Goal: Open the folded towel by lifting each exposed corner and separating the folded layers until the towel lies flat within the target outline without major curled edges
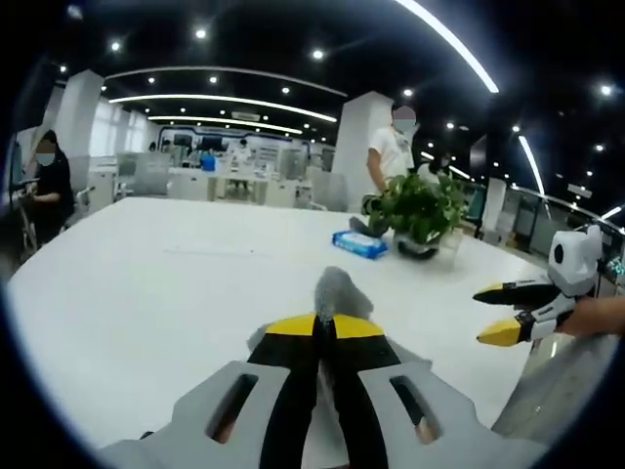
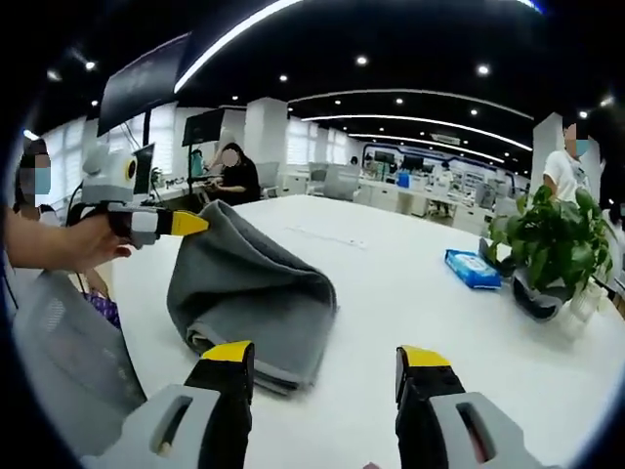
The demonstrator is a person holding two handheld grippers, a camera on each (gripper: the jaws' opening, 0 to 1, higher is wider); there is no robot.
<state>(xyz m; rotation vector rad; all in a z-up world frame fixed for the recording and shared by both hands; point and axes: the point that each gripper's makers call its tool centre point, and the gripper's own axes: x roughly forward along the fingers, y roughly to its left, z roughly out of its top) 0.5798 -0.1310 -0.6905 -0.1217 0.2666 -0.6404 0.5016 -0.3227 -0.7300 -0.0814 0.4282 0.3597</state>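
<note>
The grey towel (image 2: pixel 256 293) lies folded on the white table (image 2: pixel 391 283), with one corner lifted up to the left. My left gripper (image 2: pixel 187 224) is shut on that raised corner, held by a hand. In the left gripper view a tuft of the towel (image 1: pixel 337 285) sticks up beyond the closed yellow tips of my left gripper (image 1: pixel 325 326). My right gripper (image 2: pixel 327 357) stands open just in front of the towel's near folded edge, nothing between its jaws. It also comes in from the right as the right gripper (image 1: pixel 503 313), jaws apart, above the table edge.
A potted plant (image 2: pixel 549 239) and a blue pack of wipes (image 2: pixel 472 268) sit at the far right of the table. People stand and sit beyond the table, one (image 2: pixel 234 176) at a desk. A grey chair back (image 2: pixel 68 362) is close on the left.
</note>
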